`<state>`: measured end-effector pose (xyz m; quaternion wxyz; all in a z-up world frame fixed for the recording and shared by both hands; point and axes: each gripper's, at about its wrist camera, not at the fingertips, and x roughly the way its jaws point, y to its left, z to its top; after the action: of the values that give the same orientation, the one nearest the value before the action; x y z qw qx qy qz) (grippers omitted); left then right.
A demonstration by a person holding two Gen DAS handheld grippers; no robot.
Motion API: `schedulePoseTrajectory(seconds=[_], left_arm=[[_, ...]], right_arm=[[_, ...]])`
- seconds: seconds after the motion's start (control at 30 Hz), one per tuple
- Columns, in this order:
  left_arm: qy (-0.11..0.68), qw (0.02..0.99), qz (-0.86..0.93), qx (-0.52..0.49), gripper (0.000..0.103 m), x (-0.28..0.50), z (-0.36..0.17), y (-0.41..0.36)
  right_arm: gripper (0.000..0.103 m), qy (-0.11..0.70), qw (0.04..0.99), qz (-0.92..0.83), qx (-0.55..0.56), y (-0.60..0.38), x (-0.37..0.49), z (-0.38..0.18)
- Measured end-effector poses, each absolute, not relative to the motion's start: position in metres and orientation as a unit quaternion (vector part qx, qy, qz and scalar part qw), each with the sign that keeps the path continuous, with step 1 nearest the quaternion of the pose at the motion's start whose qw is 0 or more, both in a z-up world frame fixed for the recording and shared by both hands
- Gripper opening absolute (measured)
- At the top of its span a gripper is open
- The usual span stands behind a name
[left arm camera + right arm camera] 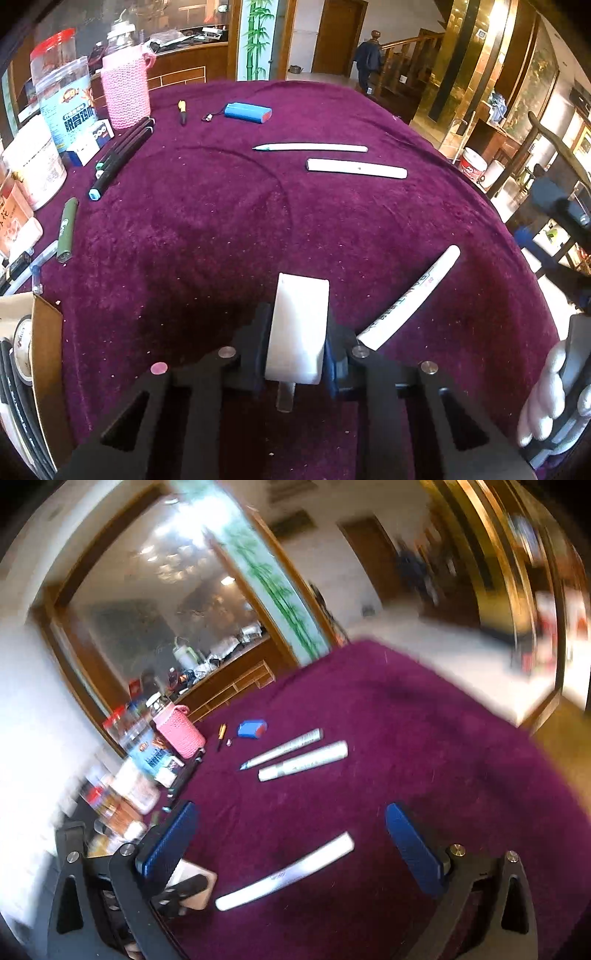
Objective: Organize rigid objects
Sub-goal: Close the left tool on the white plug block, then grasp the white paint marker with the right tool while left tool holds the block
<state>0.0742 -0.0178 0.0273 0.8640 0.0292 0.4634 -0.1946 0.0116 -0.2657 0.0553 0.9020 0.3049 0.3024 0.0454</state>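
- White block [297,332] clamped between pads of left gripper [295,350], near edge of purple tablecloth [207,229].
- White tube [410,299] just right of block — apart, not touching.
- Right gripper [291,845] spread wide, empty, tube below.
- Risk: block slipping — grip sits low; lifting could nudge tube.

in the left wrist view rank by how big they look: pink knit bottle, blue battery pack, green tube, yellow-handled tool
1. pink knit bottle
2. green tube, though it lies nearer the camera than the rest, so its true rank is unsure
3. blue battery pack
4. yellow-handled tool
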Motion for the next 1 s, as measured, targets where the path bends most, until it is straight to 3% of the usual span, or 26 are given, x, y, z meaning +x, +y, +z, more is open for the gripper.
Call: schedulePoseTrajectory(seconds=[0.07, 0.13, 0.23, 0.33, 0.9, 1.0], left_arm=[[0.464, 0.864, -0.194, 0.020, 0.041, 0.078, 0.026, -0.020], [0.463, 0.866, -0.188, 0.014, 0.047, 0.080, 0.023, -0.022], [0.460, 0.868, -0.184, 0.020, 0.047, 0.080, 0.018, -0.026], [0.459, 0.869, -0.182, 0.022, 0.022, 0.076, 0.020, -0.024], [0.436, 0.878, -0.196, -0.015, 0.024, -0.007, 0.052, 0.017], [0.438, 0.879, -0.188, -0.008, 0.028, 0.002, 0.045, 0.011]], right_arm=[[0.102, 0.336, 0.877, 0.061, 0.339, -0.274, 0.021, 0.043], [0.102, 0.337, 0.878, 0.055, 0.335, -0.274, 0.022, 0.042], [0.102, 0.333, 0.891, 0.054, 0.303, -0.265, 0.021, 0.049], [0.102, 0.344, 0.895, 0.050, 0.280, -0.258, 0.023, 0.048], [0.102, 0.398, 0.865, 0.083, 0.296, -0.250, 0.033, 0.025], [0.094, 0.431, 0.850, 0.077, 0.292, -0.238, 0.039, 0.020]])
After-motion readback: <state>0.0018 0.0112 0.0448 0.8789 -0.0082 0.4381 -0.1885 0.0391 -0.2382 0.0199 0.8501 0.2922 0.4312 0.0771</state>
